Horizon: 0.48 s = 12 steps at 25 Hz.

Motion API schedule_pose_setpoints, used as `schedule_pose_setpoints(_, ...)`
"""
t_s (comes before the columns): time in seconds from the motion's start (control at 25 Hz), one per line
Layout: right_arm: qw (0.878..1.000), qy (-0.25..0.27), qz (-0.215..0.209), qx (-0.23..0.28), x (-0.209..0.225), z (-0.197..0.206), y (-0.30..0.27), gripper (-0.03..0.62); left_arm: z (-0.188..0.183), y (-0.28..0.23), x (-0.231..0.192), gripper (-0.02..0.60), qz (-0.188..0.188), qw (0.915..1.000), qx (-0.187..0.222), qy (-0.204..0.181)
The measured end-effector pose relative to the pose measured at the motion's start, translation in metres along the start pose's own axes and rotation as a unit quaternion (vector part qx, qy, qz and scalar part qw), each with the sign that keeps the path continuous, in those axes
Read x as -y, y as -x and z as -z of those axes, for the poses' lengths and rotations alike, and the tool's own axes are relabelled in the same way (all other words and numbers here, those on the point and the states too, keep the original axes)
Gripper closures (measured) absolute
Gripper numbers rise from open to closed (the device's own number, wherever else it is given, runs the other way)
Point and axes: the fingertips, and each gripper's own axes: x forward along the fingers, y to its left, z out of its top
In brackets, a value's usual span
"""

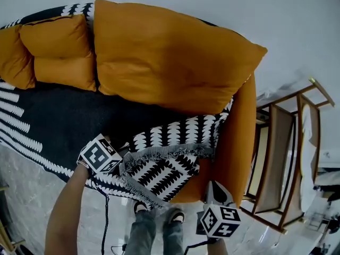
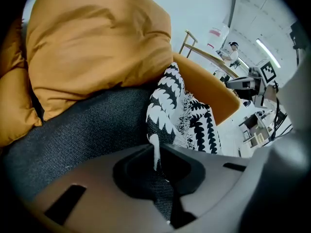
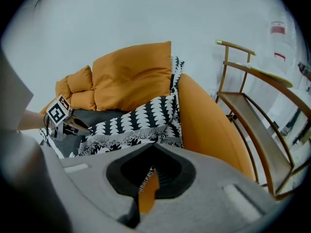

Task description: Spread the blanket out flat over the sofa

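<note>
Right gripper (image 1: 211, 187) hangs nearest, off the sofa's (image 1: 237, 142) near right corner, its jaws almost together with nothing between them. Just beyond and to the left, the left gripper (image 1: 123, 161) is clamped on the blanket (image 1: 159, 170), at the left end of a folded-back, fringed flap. That flap runs left to right along the seat front, so its loose right end looks closer to the right gripper. Farther back sit the orange cushions (image 1: 170, 62).
</note>
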Motion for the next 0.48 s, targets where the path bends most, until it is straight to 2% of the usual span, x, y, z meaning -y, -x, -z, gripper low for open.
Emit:
schedule_pose_setpoints(0.2,1.0,0.007,-0.002,0.011,0.003,-0.015,0.004,0.589,-0.005,0.012,0.011,0.554,-0.006,0.9999,0.009,0.006)
schedule_pose_setpoints(0.48,1.0,0.002,-0.005,0.018,0.011,-0.019,0.022,0.589,-0.015,0.025,0.026,0.554,-0.034,0.9982,0.016,0.047)
